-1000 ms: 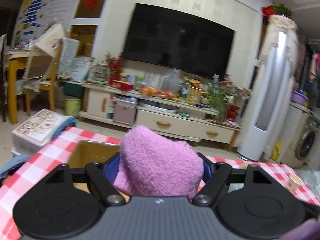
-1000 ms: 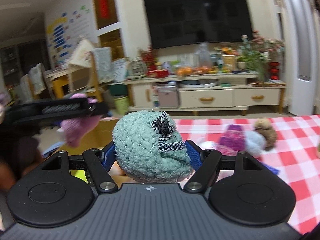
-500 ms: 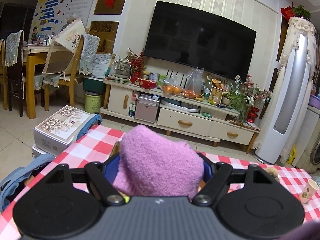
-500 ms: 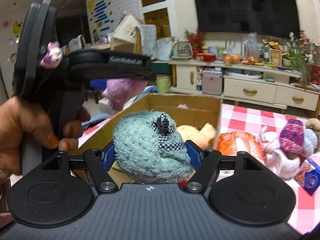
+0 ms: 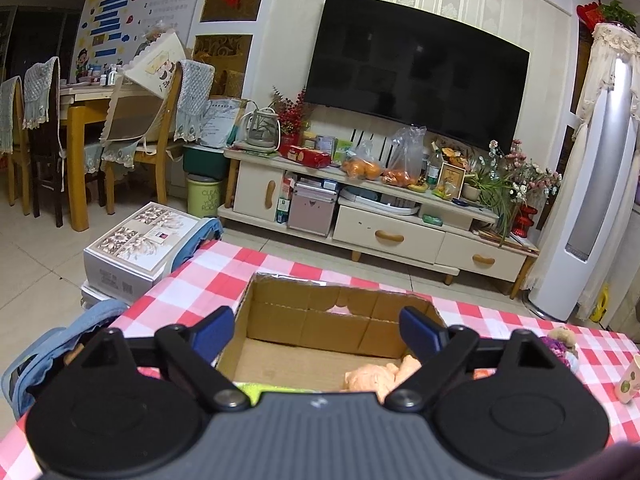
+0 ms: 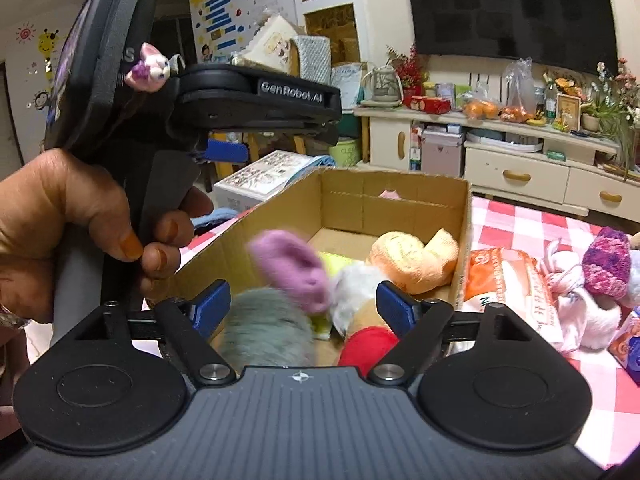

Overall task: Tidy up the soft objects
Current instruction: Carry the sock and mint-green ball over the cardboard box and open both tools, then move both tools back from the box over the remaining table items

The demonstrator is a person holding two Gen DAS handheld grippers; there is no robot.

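Both claws stand apart with nothing between the pads, and their jaws have just been opening. Left claw (image 5: 316, 328) hangs over the near end of the box (image 5: 280, 320), its 2 blue pads to either side of the box opening. Right claw (image 6: 304, 304) hangs over the near end of the same box (image 6: 400, 192), also with 2 blue pads wide. Just under and ahead of it a grey-green toy (image 6: 268, 328), blurred, is in the box at the near end, free of the pads. A pink toy (image 6: 292, 272), also blurred, is just above and beyond it, inside the box near the left wall. A red toy (image 6: 366, 344) and a white toy (image 6: 356, 292) lie beside them, and an orange toy (image 6: 412, 260) lies further in, against the right wall. A hand (image 6: 72, 236) grips the handle of the left claw at the left side. Box stands on a red and white checked tabletop (image 6: 520, 224). On the tabletop to the right of the box lie an orange bag (image 6: 508, 280) and more soft toys (image 6: 592, 280), near the right edge. Beyond the table a TV cabinet (image 5: 384, 224) stands against the wall, with a TV (image 5: 416, 80) above it.
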